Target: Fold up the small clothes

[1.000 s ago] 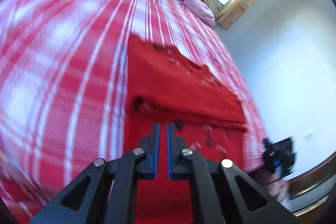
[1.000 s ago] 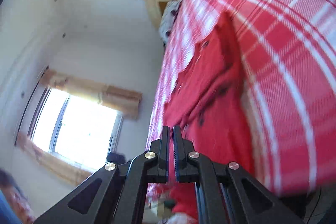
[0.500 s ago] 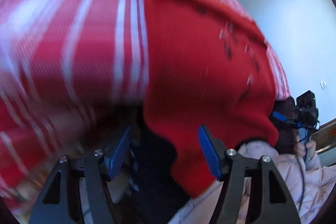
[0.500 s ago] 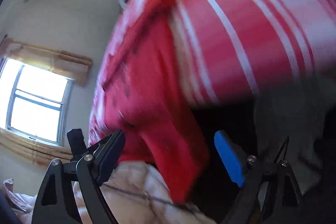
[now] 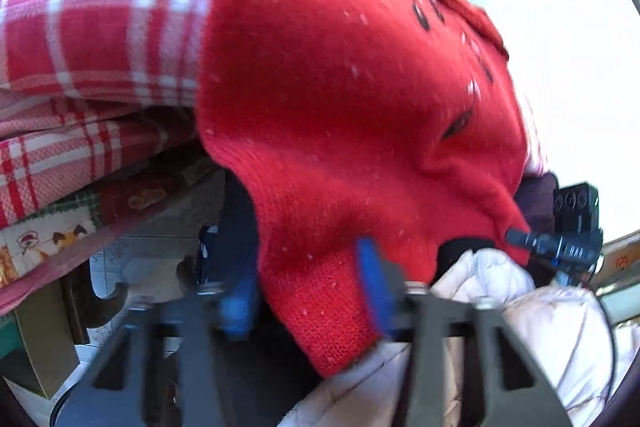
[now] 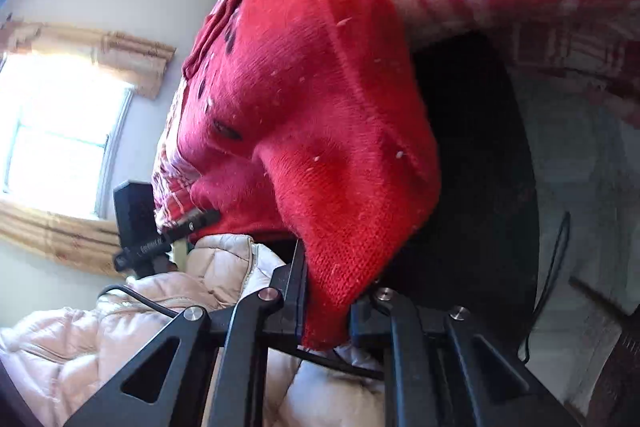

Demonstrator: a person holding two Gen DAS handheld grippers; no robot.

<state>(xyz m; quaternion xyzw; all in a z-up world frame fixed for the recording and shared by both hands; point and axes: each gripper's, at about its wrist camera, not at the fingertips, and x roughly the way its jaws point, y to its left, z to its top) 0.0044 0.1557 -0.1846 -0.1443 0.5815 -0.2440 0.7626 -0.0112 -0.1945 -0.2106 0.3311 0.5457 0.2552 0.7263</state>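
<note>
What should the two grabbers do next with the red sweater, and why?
Probably finish pinching, then lift the hem up and forward over the bed. Both grippers, left and right, are closing their jaws with the red sweater's hanging corners between them, and its lower edge droops off the plaid bedspread.

- Left wrist view looks along its own fingers, tilted downward, very near the red sweater (image 5: 352,99) hanging over the bed edge.
- Right wrist view sits equally near, rolled sideways, a window (image 6: 56,131) at left.
- Both share the sweater, plaid bedcover (image 5: 104,19), pale padded jacket (image 6: 100,339), and each other's gripper.
</note>
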